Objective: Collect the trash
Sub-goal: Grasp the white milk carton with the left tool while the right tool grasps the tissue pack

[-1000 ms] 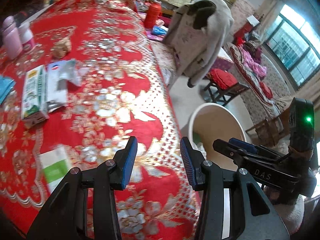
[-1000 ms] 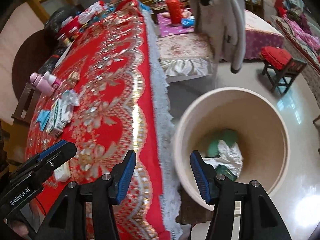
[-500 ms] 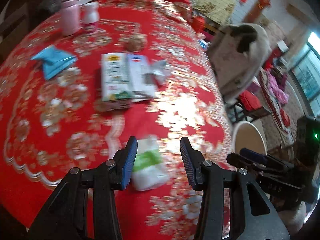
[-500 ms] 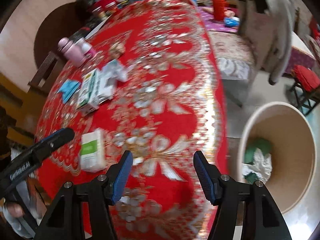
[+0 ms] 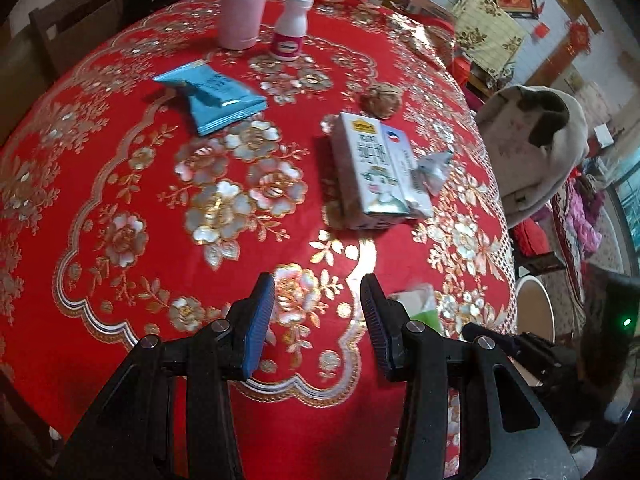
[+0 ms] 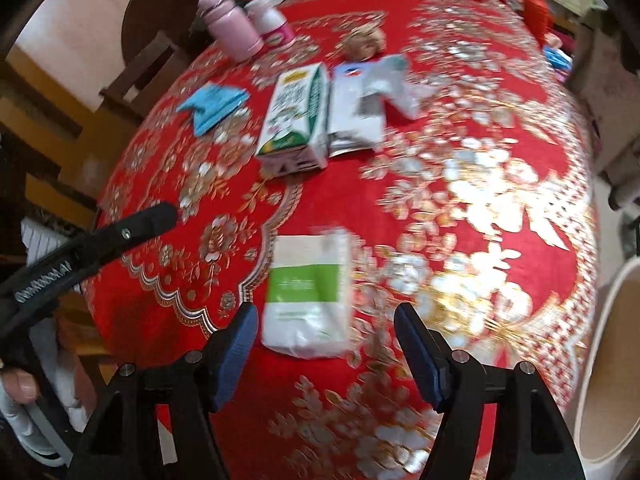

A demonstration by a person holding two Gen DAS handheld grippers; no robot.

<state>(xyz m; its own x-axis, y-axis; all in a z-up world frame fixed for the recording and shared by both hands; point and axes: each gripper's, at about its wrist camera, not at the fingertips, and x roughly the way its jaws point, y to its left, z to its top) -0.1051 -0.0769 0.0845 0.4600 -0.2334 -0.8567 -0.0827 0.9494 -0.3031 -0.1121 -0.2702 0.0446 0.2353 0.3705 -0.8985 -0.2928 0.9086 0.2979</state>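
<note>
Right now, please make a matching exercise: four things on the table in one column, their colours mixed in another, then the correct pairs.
Things:
1. flask
2. snack wrapper
3. tissue pack
4. tablecloth

Colours:
a. red with gold flowers
b. white with a green band
c. pink
d. blue

Pairs: 1-c, 2-d, 3-b, 4-a

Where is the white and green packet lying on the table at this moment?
In the right wrist view the white and green packet lies flat on the red tablecloth, just ahead of the open right tongs, nearer than the milk carton.
</note>
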